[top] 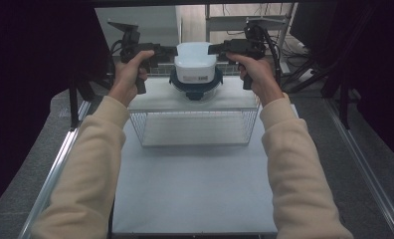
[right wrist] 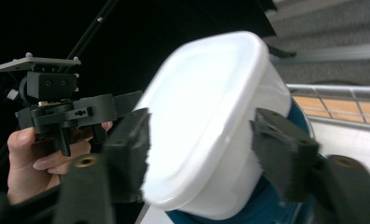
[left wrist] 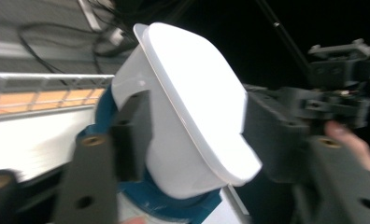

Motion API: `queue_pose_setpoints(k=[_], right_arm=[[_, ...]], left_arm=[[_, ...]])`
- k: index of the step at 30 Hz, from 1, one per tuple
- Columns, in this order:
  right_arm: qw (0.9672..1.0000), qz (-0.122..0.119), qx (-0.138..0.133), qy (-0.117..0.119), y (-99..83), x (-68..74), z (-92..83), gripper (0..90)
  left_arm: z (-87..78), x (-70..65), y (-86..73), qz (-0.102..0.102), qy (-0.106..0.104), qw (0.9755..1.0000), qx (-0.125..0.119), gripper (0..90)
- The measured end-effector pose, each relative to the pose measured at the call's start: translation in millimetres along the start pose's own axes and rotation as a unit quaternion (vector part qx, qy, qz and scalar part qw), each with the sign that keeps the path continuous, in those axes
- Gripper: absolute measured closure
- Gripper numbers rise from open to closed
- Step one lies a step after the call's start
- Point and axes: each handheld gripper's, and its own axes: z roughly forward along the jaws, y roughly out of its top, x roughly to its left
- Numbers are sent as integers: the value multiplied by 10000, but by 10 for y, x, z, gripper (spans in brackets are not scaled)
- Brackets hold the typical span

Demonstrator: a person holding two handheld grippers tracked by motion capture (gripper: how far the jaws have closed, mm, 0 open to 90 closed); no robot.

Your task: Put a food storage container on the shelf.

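A white plastic tub (top: 195,62) sits upside down on a blue-rimmed bowl (top: 195,90), on top of a wire rack (top: 195,127). My left gripper (top: 167,51) reaches the tub from its left and my right gripper (top: 216,48) from its right, both held level. In the left gripper view, the left gripper (left wrist: 192,135) straddles the tub (left wrist: 192,102), with its pads close beside the walls and not pressing. The right gripper (right wrist: 199,149) likewise stands open around the tub (right wrist: 211,121), with the blue bowl (right wrist: 272,205) below.
The rack stands at the far end of a pale mat (top: 195,184) between two metal rails. Behind it are a metal railing (left wrist: 43,79), cables and dark surroundings. Each gripper view shows the opposite hand and its gripper farther off.
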Motion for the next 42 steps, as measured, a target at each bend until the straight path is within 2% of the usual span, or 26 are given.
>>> queue_pose_setpoints(k=[3,7,10,12,16,19,26,33,38,40,42], right_arm=[[9994,-334,-92,-66,-53,126,-104,266],[9960,-854,-150,-197,-157,267,-274,241],[9921,-1216,-208,-213,-303,324,-405,240],[9886,-1452,-232,-322,-420,346,-476,240],[9810,-1852,-194,-542,-624,368,-590,240],[9769,-2024,-288,-627,-781,368,-701,240],[9681,-2346,-412,-777,-1182,310,-939,243],[9593,-2635,-393,-934,-1642,120,-1004,245],[9630,-2535,-369,-843,-1974,-108,-977,245],[9622,-2555,-360,-873,-2106,-177,-966,245],[9605,-2605,-313,-932,-2237,-243,-942,244]], left_arm=[[-127,-88,-67,395,292,9988,-79,326],[-307,-178,-186,806,464,9955,-170,290],[-441,-233,-321,1084,598,9921,-222,280],[-519,-260,-423,1253,661,9896,-234,276],[-657,-307,-631,1460,798,9860,-136,272],[-751,-349,-805,1606,846,9833,-118,265],[-848,-338,-1258,1762,713,9818,17,251],[-820,-207,-1720,1847,826,9792,151,256],[-759,-81,-2082,1856,906,9782,232,259],[-747,-6,-2233,1825,1010,9777,228,261],[-723,73,-2376,1805,1197,9760,245,266]])
